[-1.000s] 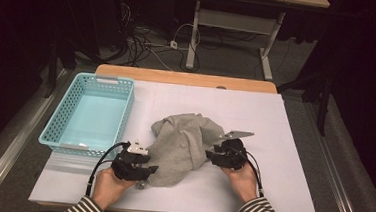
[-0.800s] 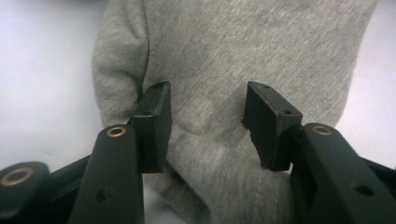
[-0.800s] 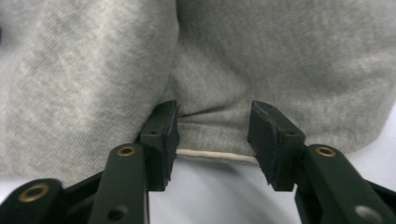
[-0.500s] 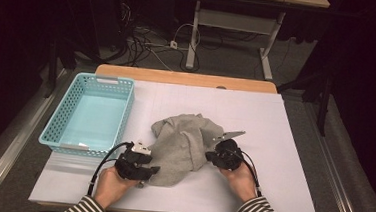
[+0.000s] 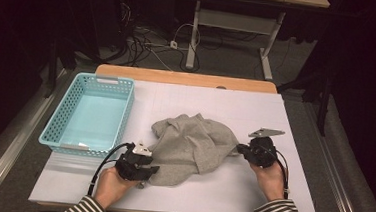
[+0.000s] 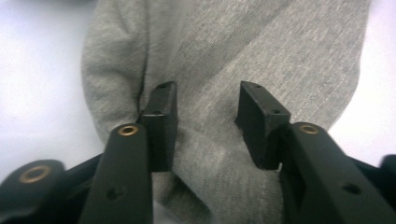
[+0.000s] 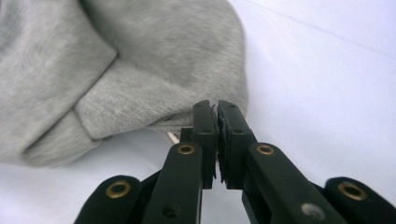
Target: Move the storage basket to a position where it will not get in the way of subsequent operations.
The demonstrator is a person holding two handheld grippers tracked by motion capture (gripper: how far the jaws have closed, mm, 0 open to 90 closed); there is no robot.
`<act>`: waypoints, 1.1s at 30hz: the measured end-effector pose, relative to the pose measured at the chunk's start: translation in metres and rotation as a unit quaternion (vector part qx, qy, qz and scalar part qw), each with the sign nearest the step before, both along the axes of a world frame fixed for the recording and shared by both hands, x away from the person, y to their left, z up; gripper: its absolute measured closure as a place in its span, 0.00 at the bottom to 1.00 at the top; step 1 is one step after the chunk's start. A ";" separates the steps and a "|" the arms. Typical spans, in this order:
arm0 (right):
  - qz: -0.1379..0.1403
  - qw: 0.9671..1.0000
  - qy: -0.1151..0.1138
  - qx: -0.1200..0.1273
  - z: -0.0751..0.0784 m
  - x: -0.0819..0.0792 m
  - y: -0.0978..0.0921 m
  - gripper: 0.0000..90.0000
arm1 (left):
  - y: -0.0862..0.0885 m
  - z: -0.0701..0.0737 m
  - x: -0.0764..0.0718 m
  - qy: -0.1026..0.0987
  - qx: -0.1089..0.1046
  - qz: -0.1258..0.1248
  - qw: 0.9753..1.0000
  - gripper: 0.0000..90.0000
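Note:
A crumpled grey cloth (image 5: 193,146) lies in the middle of the white table (image 5: 216,103). My left gripper (image 5: 151,170) sits at the cloth's near-left edge. In the left gripper view its jaws (image 6: 208,93) stand open, spread over a fold of the cloth (image 6: 224,51), with fabric between and under them. My right gripper (image 5: 241,150) is at the cloth's right edge. In the right gripper view its jaws (image 7: 215,109) are shut, with the hem of the cloth (image 7: 140,60) running into the tips.
A light-blue plastic basket (image 5: 125,111) stands at the left of the table, with a small white slip inside. A wooden strip (image 5: 185,79) runs along the table's far edge. Bare white surface lies beyond and to the right of the cloth. Cables and desk legs are on the floor behind.
My right gripper has moved to the right, and the cloth's right edge has stretched out with it. The left gripper has hardly moved.

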State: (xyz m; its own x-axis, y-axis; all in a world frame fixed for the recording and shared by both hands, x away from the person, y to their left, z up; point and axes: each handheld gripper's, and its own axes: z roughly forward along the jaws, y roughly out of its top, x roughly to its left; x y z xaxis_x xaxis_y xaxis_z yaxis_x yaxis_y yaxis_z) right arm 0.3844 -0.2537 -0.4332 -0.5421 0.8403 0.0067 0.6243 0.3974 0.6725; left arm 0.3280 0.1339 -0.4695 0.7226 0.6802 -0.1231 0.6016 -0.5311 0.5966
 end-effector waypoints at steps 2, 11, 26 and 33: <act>-0.010 1.000 0.011 0.014 -0.003 0.001 -0.001 0.90 | 0.001 0.001 0.002 0.019 -0.010 -0.003 1.000 0.73; 0.077 0.996 0.031 0.024 -0.005 -0.031 0.031 0.75 | 0.000 0.006 0.001 0.029 0.014 -0.010 0.999 0.92; 0.131 0.991 0.027 0.020 -0.009 -0.031 0.063 0.79 | 0.014 0.011 -0.008 -0.004 -0.023 0.013 1.000 0.63; 0.120 0.992 0.008 0.039 -0.001 -0.005 0.089 0.74 | 0.007 0.004 -0.005 -0.003 -0.010 -0.003 1.000 0.52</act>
